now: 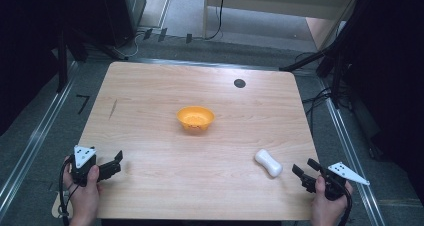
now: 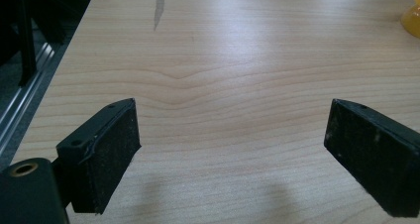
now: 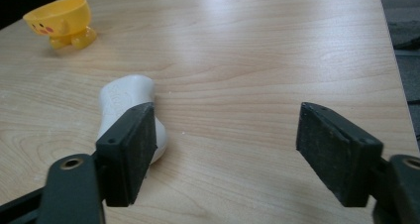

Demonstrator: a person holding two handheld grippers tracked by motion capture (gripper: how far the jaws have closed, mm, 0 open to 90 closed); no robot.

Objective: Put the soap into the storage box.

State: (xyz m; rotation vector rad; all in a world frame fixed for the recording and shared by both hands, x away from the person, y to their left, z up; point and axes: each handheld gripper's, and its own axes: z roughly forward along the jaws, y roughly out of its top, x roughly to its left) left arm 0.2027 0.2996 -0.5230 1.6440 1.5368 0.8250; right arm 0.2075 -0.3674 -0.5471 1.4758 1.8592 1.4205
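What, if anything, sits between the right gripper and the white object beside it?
Nothing visible. The right gripper has open jaws just short of the white object, with bare table between them. In the right gripper view the object lies partly behind one jaw, not between the two.

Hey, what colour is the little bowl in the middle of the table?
Yellow-orange bowl, with small pink marks on its side; the right gripper view shows it best.
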